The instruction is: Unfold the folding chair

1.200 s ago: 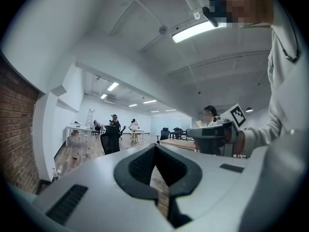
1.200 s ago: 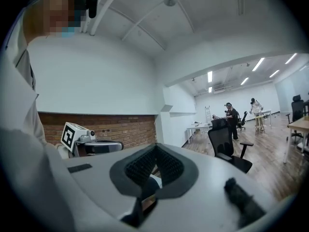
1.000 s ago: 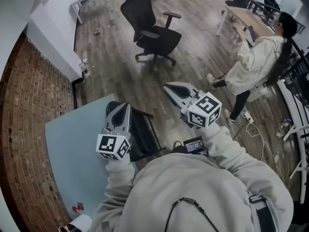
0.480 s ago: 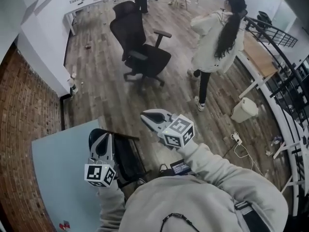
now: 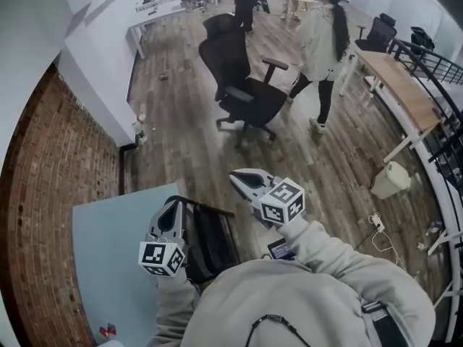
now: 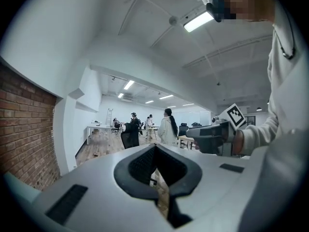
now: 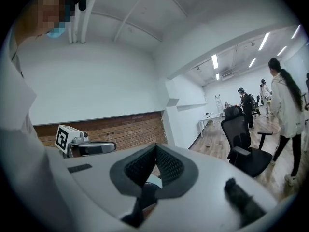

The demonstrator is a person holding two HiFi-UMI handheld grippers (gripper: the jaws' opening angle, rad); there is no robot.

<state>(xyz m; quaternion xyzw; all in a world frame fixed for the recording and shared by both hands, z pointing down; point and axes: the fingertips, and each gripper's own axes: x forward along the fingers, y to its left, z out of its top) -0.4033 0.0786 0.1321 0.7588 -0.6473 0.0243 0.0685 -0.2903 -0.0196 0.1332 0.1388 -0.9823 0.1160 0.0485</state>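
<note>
The folding chair (image 5: 211,236) is black and folded flat, and it stands on edge by the right border of a pale teal mat (image 5: 105,255) right in front of me. My left gripper (image 5: 172,208) is shut and empty, held over the chair's top left corner. Whether it touches the chair I cannot tell. My right gripper (image 5: 240,177) is also shut and empty, hovering just right of the chair's top bar. In each gripper view the jaws meet with nothing between them, at the left gripper (image 6: 155,153) and the right gripper (image 7: 155,151).
A black office chair (image 5: 242,85) stands on the wood floor ahead. A person in a white coat (image 5: 322,42) is just beyond it. A brick wall (image 5: 43,194) runs along the left. A desk (image 5: 401,92) and a white bin (image 5: 391,180) are at the right, cables (image 5: 380,226) nearer.
The view has swung. The person in the white coat has walked from the right to behind the office chair. Both grippers have shifted sideways and stay shut near the chair's top.
</note>
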